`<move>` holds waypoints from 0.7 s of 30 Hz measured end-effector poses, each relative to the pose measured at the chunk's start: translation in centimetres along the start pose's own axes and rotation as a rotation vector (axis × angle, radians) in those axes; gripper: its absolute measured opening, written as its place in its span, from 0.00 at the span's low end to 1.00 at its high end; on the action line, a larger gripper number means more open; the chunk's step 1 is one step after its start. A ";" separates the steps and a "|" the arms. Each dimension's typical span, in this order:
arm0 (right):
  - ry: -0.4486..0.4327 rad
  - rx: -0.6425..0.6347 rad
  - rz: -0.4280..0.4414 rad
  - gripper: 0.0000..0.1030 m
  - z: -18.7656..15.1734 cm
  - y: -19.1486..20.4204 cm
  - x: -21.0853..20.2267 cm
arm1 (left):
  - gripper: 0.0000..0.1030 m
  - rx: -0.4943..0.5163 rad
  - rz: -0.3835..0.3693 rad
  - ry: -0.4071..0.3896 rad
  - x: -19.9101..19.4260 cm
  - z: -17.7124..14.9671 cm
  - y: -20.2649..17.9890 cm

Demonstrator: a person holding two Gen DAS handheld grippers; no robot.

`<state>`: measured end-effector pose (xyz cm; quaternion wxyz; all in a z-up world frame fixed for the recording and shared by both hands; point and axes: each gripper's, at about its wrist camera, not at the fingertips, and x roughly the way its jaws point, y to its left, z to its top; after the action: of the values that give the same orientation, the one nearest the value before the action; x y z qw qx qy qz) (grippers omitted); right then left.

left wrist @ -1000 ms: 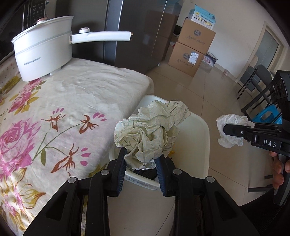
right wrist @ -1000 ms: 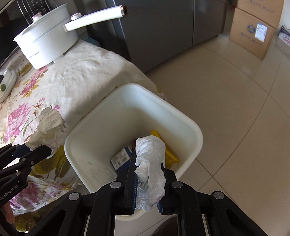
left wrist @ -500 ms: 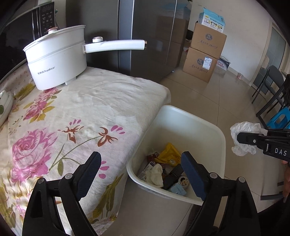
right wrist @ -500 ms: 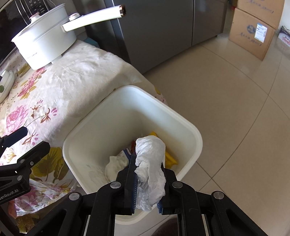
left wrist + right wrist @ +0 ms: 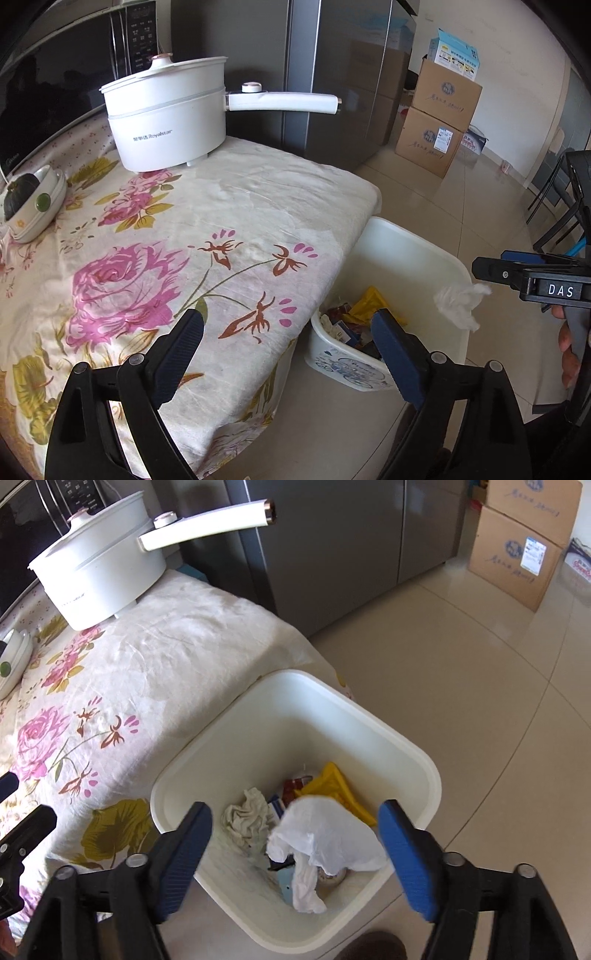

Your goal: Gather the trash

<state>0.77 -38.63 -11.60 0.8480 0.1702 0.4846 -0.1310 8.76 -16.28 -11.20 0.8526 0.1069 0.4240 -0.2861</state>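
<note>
A white trash bin (image 5: pixel 424 764) stands on the floor against the table's edge, with a crumpled cream paper (image 5: pixel 245 818), a yellow wrapper (image 5: pixel 332 788) and other packaging inside. My right gripper (image 5: pixel 295 832) hangs over the bin with its jaws opening. A white plastic bag (image 5: pixel 325 838) is loose between them, touching neither pad, and drops above the bin; the left wrist view shows the bag (image 5: pixel 460 302) just under that gripper. My left gripper (image 5: pixel 288 336) stands open and empty over the table's corner, beside the bin (image 5: pixel 402 254).
The table carries a floral cloth (image 5: pixel 184 240), a white electric pot (image 5: pixel 166 122) with a long handle (image 5: pixel 284 102), and a small white dish (image 5: pixel 33 206) at the left. Behind stand a grey fridge (image 5: pixel 332 74), cardboard boxes (image 5: pixel 436 129) and dark chairs (image 5: pixel 554 206) on tiled floor.
The left gripper opened, dropped the crumpled cream paper into the bin and drew back over the table. The right gripper has just opened, and the white bag is falling free.
</note>
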 end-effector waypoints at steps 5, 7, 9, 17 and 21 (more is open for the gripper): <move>-0.011 0.000 0.022 0.80 0.3 1.0 -0.4 | 0.91 -0.021 0.020 -0.010 -1.3 -0.3 1.4; -0.013 -0.003 0.027 0.80 0.3 1.4 -0.5 | 0.91 -0.028 0.028 -0.016 -1.9 -0.5 1.9; -0.016 -0.012 0.025 0.81 0.2 1.9 -0.6 | 0.91 -0.036 0.037 -0.023 -2.5 -0.7 2.5; -0.059 -0.055 0.000 0.89 -0.1 3.7 -1.8 | 0.98 -0.085 0.132 -0.089 -5.7 -1.5 4.2; -0.114 -0.108 -0.025 0.97 -0.5 5.1 -3.5 | 1.00 -0.117 0.147 -0.105 -7.4 -2.4 4.8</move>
<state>0.61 -33.58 -8.03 0.8803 0.1107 0.4441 -0.1248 6.46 -8.38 -7.12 0.8972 0.0727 0.3854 -0.2029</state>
